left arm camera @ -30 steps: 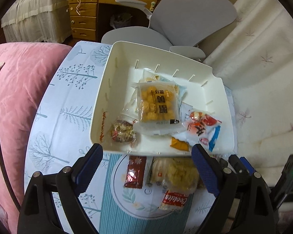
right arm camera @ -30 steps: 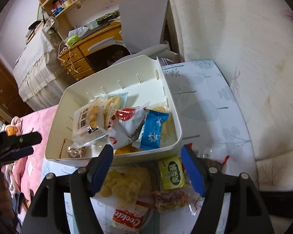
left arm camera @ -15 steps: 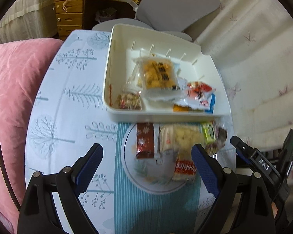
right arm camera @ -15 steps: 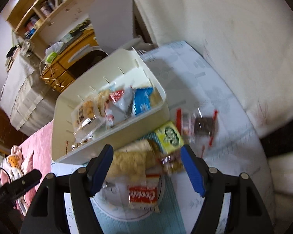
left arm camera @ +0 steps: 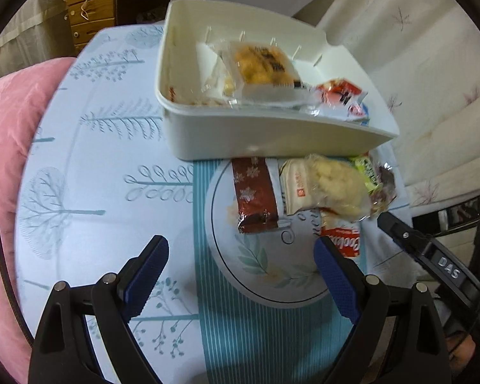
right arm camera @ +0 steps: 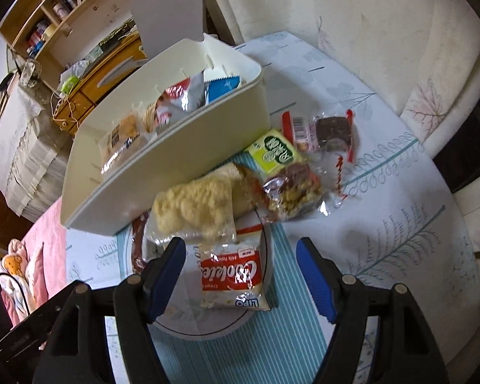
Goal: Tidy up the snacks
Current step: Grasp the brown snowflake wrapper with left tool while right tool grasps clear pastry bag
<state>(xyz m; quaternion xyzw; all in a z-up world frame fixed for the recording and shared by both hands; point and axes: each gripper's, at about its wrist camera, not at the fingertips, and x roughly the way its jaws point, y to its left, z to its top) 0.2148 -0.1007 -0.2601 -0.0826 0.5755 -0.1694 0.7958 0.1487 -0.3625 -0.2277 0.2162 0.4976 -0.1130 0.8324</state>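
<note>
Two spread, empty grippers hang over a pile of loose snacks on a round, tree-patterned surface (left arm camera: 89,172). The right gripper (right arm camera: 240,275) has its jaws wide on either side of a red-and-white cookie packet (right arm camera: 232,276), without touching it; the left gripper (left arm camera: 240,275) is equally wide above the printed plate design (left arm camera: 262,275), with nothing between its jaws.

Just beyond lie a brown bar wrapper (left arm camera: 254,196), a clear bag of pale puffed pieces (right arm camera: 196,206), a green packet (right arm camera: 276,153), a nut cluster in clear film (right arm camera: 292,192) and a dark cake in a red-edged wrapper (right arm camera: 331,131). Behind them stands the white bin (left arm camera: 272,142), already holding several packets.

The risk appears to lie in the overlap: the puffed bag rests on the cookie packet's far edge, so a lift could drag it along or tip it off. The slick film may also slip from the pads.

The bin's near wall hides its floor, the bin's contents are blurred, and the brown bar is mostly covered in the right view.
</note>
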